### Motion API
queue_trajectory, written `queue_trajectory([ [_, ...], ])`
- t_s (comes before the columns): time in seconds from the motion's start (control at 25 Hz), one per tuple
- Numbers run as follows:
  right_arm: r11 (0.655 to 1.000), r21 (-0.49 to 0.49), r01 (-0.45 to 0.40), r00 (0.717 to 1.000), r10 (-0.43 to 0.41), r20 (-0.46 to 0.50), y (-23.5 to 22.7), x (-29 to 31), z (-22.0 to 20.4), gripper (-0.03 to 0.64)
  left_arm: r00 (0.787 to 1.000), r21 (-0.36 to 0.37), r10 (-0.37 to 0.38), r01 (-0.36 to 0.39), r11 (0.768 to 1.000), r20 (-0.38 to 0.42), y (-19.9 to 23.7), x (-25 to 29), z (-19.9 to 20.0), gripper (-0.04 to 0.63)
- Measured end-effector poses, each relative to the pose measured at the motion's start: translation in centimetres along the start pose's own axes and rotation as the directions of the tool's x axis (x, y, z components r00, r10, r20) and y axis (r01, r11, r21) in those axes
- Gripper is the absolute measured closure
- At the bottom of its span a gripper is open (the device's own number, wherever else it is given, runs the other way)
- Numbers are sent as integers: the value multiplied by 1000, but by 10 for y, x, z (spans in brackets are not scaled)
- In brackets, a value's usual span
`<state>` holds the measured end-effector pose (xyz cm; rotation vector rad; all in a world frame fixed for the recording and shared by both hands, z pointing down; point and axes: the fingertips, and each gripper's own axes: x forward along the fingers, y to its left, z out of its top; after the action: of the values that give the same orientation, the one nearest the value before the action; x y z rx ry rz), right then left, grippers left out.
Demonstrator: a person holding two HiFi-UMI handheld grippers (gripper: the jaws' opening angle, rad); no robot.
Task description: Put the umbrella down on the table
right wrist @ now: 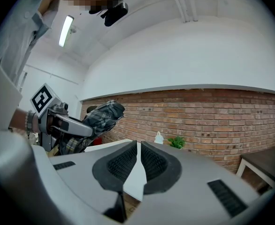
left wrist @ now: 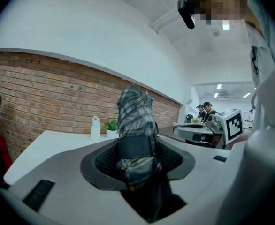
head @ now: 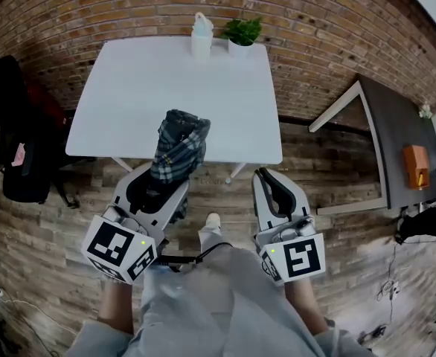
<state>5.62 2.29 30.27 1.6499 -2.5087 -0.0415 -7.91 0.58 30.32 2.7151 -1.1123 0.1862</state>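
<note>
Left gripper (head: 157,192): my jaws clamped on folded plaid umbrella (head: 179,149), gripped near its rear end. Umbrella's long axis ran straight out ahead of jaws, far end tilted up, over near edge of white desk (head: 129,88). Desk lay ahead of and below jaws. Right gripper (head: 275,190): jaws all but together, nothing between, alongside left. Left carried load alone. Judged move ahead: forward, then down.

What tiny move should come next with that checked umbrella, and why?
Probably ease the left gripper forward and down over the white table. Its jaws clamp the umbrella, which is held up at the near edge; the bottle and plant stand far back, leaving bare room.
</note>
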Motion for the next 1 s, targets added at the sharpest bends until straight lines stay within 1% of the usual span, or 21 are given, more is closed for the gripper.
queue_trajectory([
  [0.28, 999, 1, -55, 998, 55, -4, -62, 66, -2, 561, 999, -19, 48, -48, 999, 2, 32, 71, 17, 365],
  [0.48, 996, 2, -87, 996, 87, -5, -91, 98, -2, 561, 997, -35, 82, -82, 996, 3, 49, 106, 29, 365],
  [0.68, 995, 14, -99, 995, 99, -13, -119, 124, 7, 561, 996, -40, 92, -92, 995, -16, 61, 140, 46, 365],
  [1.0, 994, 19, -106, 994, 106, 10, -125, 134, 10, 561, 995, -20, 96, -96, 995, -13, 65, 149, 53, 365],
])
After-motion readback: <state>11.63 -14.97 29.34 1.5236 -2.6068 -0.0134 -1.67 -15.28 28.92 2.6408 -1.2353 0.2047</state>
